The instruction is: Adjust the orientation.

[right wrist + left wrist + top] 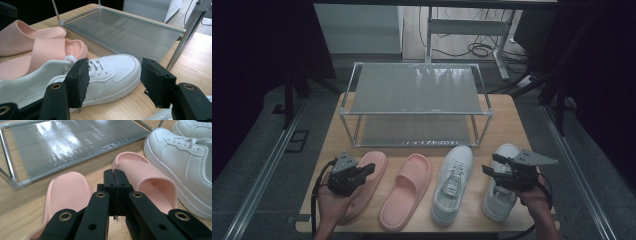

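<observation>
From above I see my left hand-held gripper point(368, 170) over the left pink slipper point(371, 172) on the table point(512, 125); its own view shows the jaws pressed together on nothing. My right hand-held gripper point(113, 81) hangs apart over a white sneaker point(110, 75), and both rack point(414, 90) shelves sit bare.

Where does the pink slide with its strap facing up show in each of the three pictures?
High view: the pink slide lies low and centre-left, second in the row of four shoes.
Left gripper view: it is right of centre, just beyond the shut jaws.
Right gripper view: it is at the left, behind the white sneaker.
Shared landmark: the metal shoe rack beyond the shoes; the white sneaker lies beside the slide.
</observation>
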Motion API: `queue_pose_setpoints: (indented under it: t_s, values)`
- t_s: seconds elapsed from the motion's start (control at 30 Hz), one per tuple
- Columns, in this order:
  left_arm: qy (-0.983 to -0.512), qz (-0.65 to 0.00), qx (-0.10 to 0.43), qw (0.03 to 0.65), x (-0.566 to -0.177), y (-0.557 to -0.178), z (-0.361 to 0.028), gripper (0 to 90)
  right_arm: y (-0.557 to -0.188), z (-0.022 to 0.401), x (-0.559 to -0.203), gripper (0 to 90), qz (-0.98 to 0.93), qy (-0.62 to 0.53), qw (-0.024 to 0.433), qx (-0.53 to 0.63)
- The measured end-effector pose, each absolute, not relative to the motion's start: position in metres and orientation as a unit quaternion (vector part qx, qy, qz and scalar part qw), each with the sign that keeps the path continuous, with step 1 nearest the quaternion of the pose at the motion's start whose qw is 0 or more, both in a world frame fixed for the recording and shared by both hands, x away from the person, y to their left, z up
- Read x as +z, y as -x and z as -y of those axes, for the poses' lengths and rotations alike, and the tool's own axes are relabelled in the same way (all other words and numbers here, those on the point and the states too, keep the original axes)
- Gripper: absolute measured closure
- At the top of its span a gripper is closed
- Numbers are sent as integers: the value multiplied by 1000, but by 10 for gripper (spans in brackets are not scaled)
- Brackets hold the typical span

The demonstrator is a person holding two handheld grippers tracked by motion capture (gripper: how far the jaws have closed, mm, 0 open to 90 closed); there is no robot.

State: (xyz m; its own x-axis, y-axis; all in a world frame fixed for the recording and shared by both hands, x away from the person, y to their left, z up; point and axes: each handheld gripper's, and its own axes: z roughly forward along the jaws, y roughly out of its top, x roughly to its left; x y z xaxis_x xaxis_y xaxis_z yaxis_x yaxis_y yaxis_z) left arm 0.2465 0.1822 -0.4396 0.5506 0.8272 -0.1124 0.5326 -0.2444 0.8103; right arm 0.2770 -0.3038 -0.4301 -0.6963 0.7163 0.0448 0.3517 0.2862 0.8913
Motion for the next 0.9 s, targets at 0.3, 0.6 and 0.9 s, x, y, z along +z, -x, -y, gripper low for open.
queue_pose_setpoints:
  t_s: [0.3, 0.6, 0.9]
  values:
    - [-782, -447, 154, 405, -459, -226, -183, 900, -276, 306, -430, 402, -776, -349, 189, 490]
    - [-795, -458, 136, 374, -482, -198, -188, 900, -274, 305, -430, 402, -777, -349, 190, 488]
    - [-797, -474, 124, 353, -502, -194, -191, 900, -274, 304, -432, 402, -779, -349, 188, 486]
